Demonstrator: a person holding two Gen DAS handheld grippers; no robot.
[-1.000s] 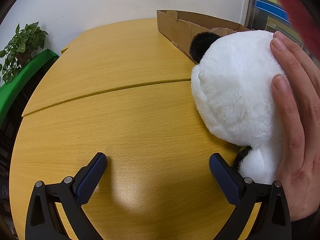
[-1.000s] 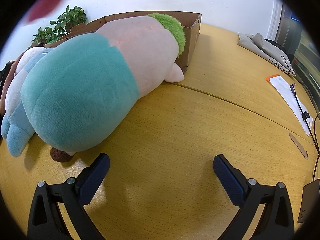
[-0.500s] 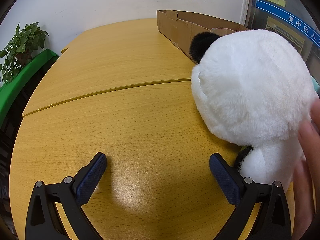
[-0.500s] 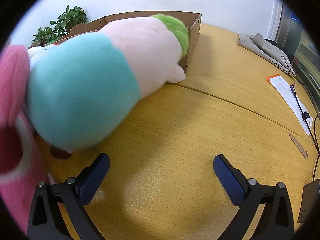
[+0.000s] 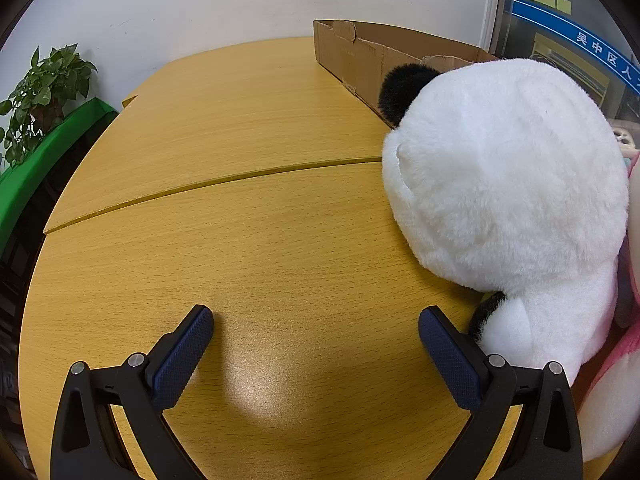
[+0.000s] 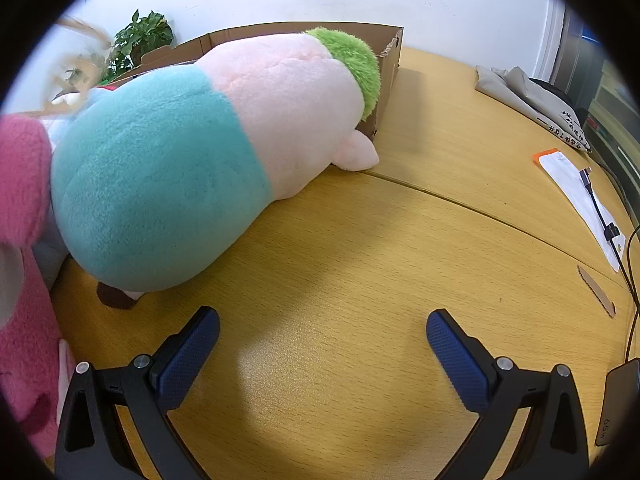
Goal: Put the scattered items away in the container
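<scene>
Two tools of ours spread wide and empty, left tool (image 5: 316, 336) beside panda plush (image 5: 508, 196), right tool (image 6: 323, 336) near teal-pink plush (image 6: 192, 168), both low over counter (image 5: 240, 240)

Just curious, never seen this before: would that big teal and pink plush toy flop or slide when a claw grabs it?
The teal and pink plush toy looks soft and overstuffed, so it would probably squash and sag. Likely light for its bulk. Fuzzy fabric on the wooden table should drag, not slide.

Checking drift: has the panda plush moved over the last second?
No. The panda plush sits in the same spot against the cardboard box and the table seam.
</scene>
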